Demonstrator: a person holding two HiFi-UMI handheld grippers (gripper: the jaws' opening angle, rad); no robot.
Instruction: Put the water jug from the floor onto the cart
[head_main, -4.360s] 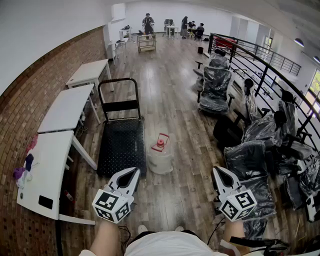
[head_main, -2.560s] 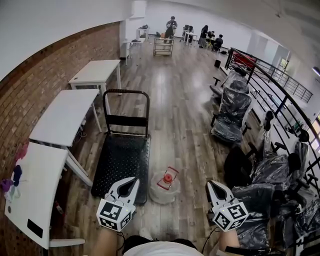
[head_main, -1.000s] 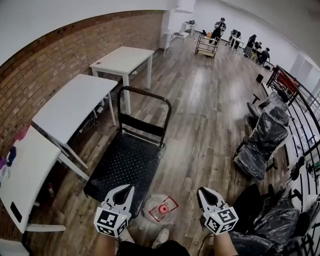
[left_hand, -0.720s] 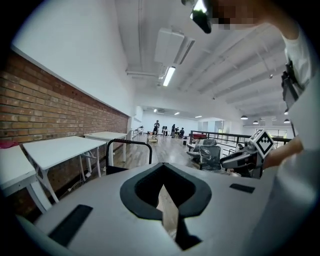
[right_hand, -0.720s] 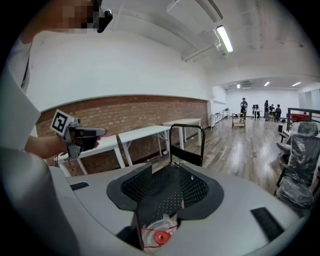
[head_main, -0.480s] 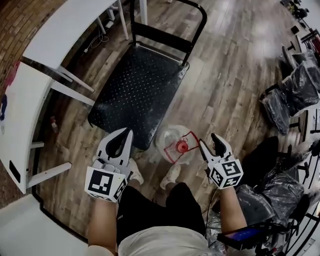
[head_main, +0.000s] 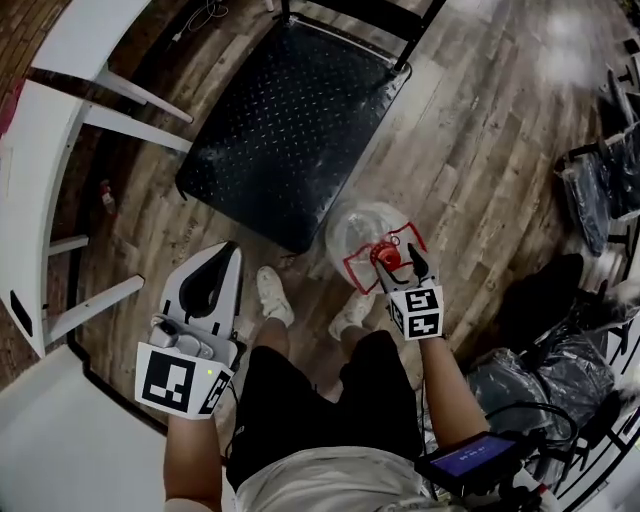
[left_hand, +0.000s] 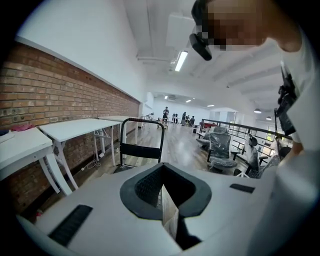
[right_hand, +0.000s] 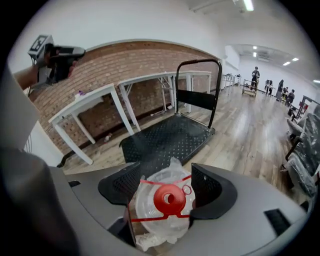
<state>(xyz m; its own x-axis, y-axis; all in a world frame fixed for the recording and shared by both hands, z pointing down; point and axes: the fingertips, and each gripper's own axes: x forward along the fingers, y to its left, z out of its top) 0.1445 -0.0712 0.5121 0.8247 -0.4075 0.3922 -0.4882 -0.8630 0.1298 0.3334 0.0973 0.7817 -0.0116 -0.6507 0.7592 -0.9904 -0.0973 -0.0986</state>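
Observation:
The clear water jug (head_main: 362, 232) with a red cap (head_main: 386, 256) and red handle frame stands on the wood floor, just off the near corner of the black cart (head_main: 290, 130). My right gripper (head_main: 402, 266) points down at the jug's top. In the right gripper view its jaws are opening, and the red cap (right_hand: 167, 198) sits between them; the pads flank the jug's neck without pressing on it. My left gripper (head_main: 226, 256) hangs shut and empty to the left, away from the jug. In its own view the left gripper (left_hand: 163, 187) looks over the cart's handle (left_hand: 142, 122).
White tables (head_main: 40, 150) line the brick wall left of the cart. The person's shoes (head_main: 272, 295) stand just before the jug. Plastic-wrapped chairs (head_main: 600, 170) crowd the right side. The cart's upright handle (right_hand: 200, 62) rises at its far end.
My right gripper has dropped to the jug and its jaws have opened around the red cap. The left gripper has sunk lower. The head view has tilted further down.

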